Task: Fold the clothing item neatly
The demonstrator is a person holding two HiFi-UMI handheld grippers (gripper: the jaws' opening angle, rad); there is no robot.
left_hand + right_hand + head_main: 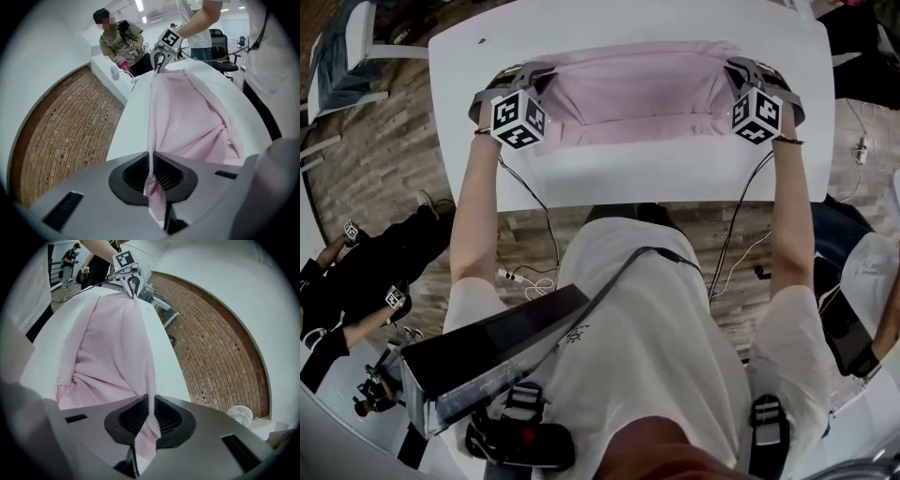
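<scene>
Pink garment [628, 89] showing as thin, soft, matt cloth, wrinkling into loose folds. Table [609, 178] looking smooth and white, giving off faint sheen. Left gripper [151, 161] and right gripper [151, 404] showing matt grey plastic bodies. Pads [133, 173] looking black, ribbed, dull. Floor [389, 141] appearing as brown brick-pattern surface, rough-looking and matt. Shirt [656, 328] on person reading as plain white matt cloth.
</scene>
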